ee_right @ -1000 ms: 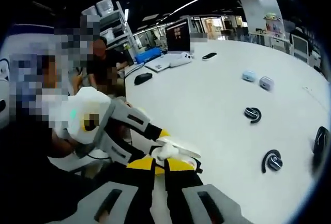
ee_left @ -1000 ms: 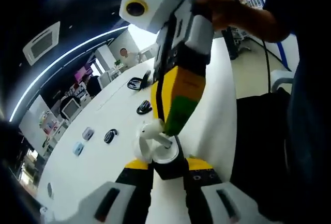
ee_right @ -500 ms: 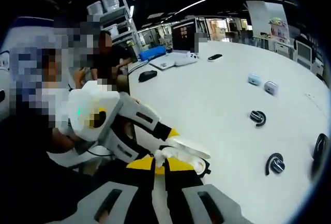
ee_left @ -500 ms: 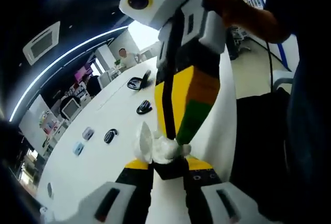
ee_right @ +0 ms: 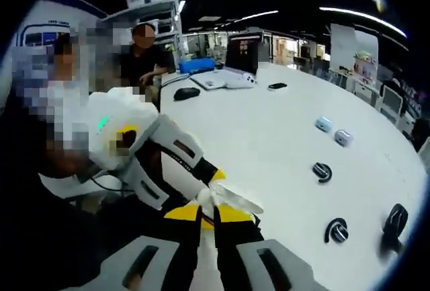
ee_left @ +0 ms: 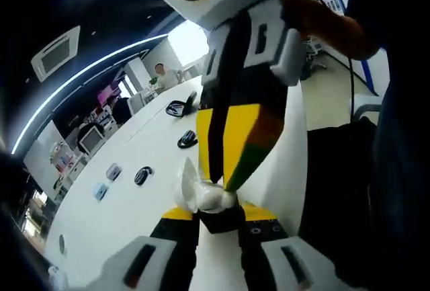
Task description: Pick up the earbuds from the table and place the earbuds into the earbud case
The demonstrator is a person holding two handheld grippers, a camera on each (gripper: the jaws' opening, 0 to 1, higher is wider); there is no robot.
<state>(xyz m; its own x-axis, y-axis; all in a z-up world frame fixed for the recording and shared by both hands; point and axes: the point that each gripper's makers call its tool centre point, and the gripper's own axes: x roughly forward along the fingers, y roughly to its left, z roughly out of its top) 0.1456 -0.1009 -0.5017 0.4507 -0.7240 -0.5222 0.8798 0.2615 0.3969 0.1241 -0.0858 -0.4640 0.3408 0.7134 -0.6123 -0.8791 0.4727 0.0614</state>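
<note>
The left claw (ee_left: pixel 209 218) is clamped on the open case (ee_left: pixel 199 191) above the bench (ee_left: pixel 127 217) while the right claw (ee_left: pixel 225 182), pinching an earbud (ee_right: pixel 208 195), presses into it; misalignment could pop the bud free.

Left gripper view looks along the table (ee_left: pixel 127 203), toward the far ceiling lights, right gripper (ee_left: pixel 225 187) looming close. Right gripper view faces across the table (ee_right: pixel 282 143) toward seated people, left gripper (ee_right: pixel 211 193) close in. Both share the case (ee_left: pixel 201 193) between them.
</note>
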